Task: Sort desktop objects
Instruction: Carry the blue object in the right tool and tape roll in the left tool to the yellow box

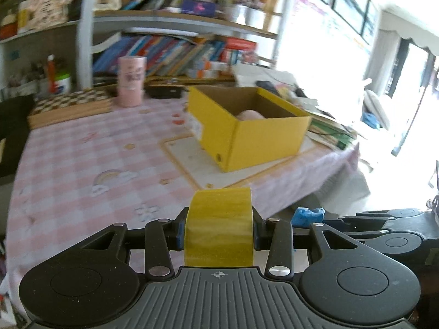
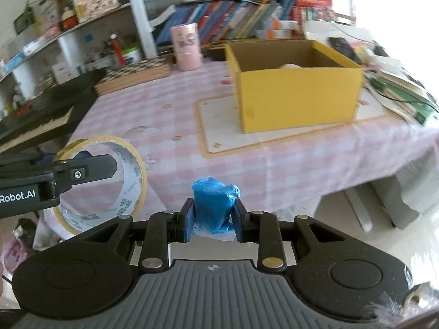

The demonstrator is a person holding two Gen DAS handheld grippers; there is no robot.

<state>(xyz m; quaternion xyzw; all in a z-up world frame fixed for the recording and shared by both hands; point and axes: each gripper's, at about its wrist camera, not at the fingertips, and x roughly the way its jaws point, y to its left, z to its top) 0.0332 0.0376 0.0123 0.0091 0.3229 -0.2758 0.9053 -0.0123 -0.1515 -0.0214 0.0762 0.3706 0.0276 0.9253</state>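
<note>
My left gripper (image 1: 218, 231) is shut on a roll of yellow tape (image 1: 219, 226), held edge-on above the near edge of the table. Seen from the right wrist, the same tape roll (image 2: 129, 189) shows as a ring at the lower left with the left gripper's finger across it. My right gripper (image 2: 214, 220) is shut on a crumpled blue object (image 2: 212, 205); that blue object (image 1: 307, 215) also peeks in at the left view's lower right. An open yellow box (image 1: 252, 126) (image 2: 296, 90) stands on the table ahead, with something pale pink inside.
A pink checked tablecloth (image 1: 82, 159) covers the table. At the back stand a pink cylinder (image 1: 130, 81), a checkered board (image 1: 71, 104) and shelves of books (image 2: 247, 16). A black keyboard (image 2: 41, 115) lies at the left. Stacked papers (image 2: 400, 90) sit right of the box.
</note>
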